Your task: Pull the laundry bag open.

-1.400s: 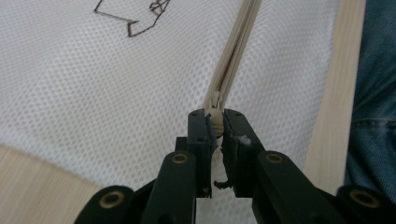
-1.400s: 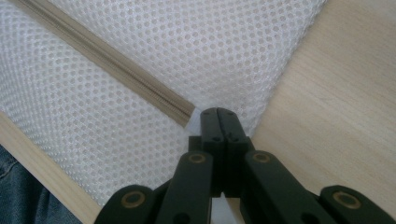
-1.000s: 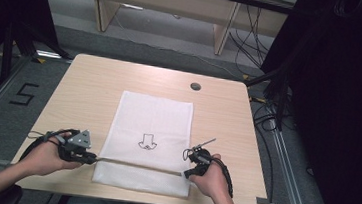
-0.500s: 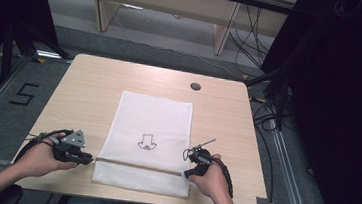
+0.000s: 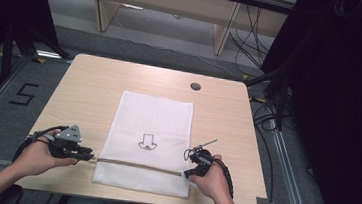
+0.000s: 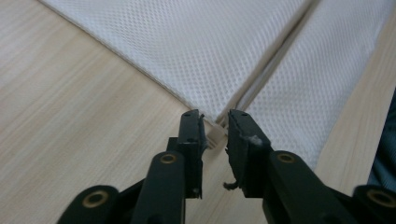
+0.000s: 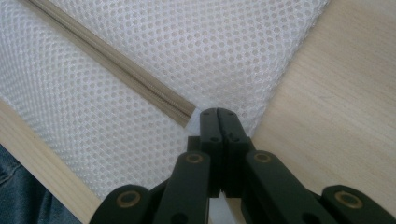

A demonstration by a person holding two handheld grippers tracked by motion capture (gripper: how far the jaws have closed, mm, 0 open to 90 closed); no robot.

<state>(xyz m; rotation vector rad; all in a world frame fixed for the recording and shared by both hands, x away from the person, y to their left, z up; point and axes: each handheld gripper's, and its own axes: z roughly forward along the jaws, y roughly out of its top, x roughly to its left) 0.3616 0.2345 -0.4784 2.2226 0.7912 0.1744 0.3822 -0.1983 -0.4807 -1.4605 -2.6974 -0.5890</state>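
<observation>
A white mesh bag point(image 5: 154, 124) with a small drawn figure lies flat on the wooden table point(image 5: 95, 88). A beige zipper point(image 5: 138, 164) runs across its near end. My left gripper point(image 5: 91, 156) sits at the zipper's left end. Its jaws have just been opening and now stand a little apart point(image 6: 215, 119), with the small white zipper pull point(image 6: 215, 136) in the gap. My right gripper point(image 5: 185, 174) is at the zipper's right end, shut point(image 7: 217, 112) on the edge of the mesh bag point(image 7: 210, 42) just past the zipper point(image 7: 116, 65).
A round cable hole point(image 5: 195, 86) sits in the table's far right part. The table's front edge runs just below both hands. Cables point(image 5: 267, 120) lie on the floor to the right, and a desk frame point(image 5: 221, 30) stands behind the table.
The left gripper's jaws have parted a little at the zipper's left end, and that hand has drifted slightly left. The right hand and the bag have stayed in place.
</observation>
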